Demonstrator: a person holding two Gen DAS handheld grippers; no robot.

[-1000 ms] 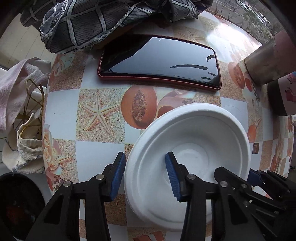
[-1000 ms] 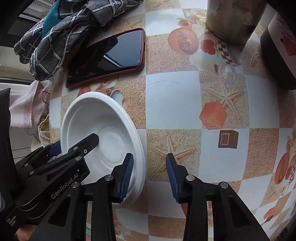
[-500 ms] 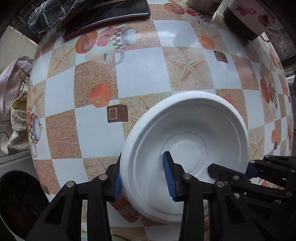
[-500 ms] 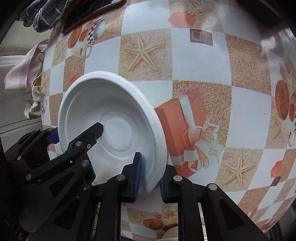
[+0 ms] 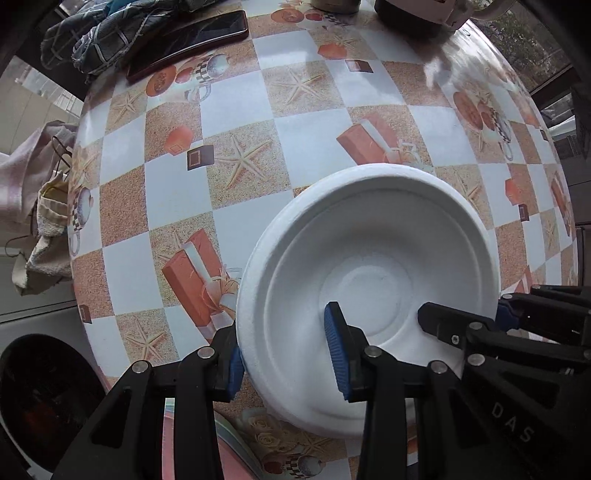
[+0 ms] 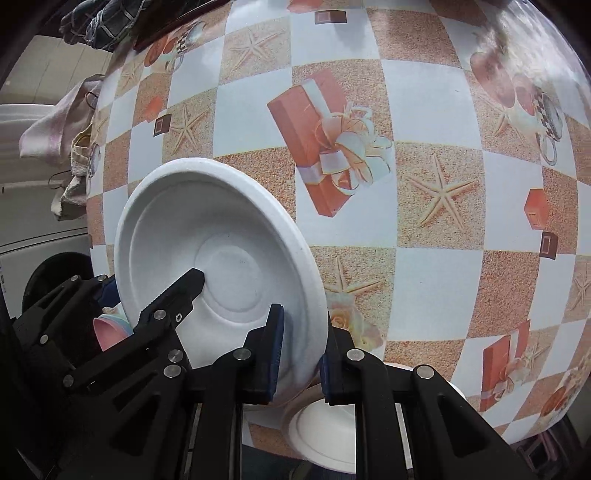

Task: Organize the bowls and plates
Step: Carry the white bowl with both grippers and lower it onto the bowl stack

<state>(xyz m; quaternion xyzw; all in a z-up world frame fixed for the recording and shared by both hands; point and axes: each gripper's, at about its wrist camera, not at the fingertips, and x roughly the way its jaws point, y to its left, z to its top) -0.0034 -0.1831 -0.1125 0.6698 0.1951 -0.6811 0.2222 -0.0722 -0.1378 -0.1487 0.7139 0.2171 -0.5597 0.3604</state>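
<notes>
1. Two tongs clamp one white bowl: your left tongs (image 5: 286, 354) pinch its near-left rim, one blue pad outside and one inside the wall.
2. Your right tongs (image 6: 298, 354) grip the opposite rim of that bowl (image 6: 221, 258), with the rim pressed between the pads.
3. The bowl is held above the surface (image 5: 303, 147), tilted in the right view and open side up in the left view.
4. Only one bit of writing can be read: the letters "DAS" (image 5: 513, 421) on the black body of the right tongs, seen in the left view.
5. One more white dish (image 6: 325, 435) lies on the surface just under your right tongs, partly hidden by them; whether it is a plate or a bowl you cannot tell.
6. One pink dish (image 6: 110, 332) with a pale blue edge beside it shows behind the left tongs in the right view, mostly hidden.
7. One phone (image 5: 188, 40) in a red case lies at the far edge of the surface, screen dark.
8. One grey checked cloth (image 5: 107, 40) is bunched up touching the phone's left end.
9. One dark mug (image 5: 410, 14) with a white handle and one other vessel (image 5: 336, 3) stand at the far edge, both cut off by the frame.
10. The surface cover is printed with starfish, gift boxes and cups.
</notes>
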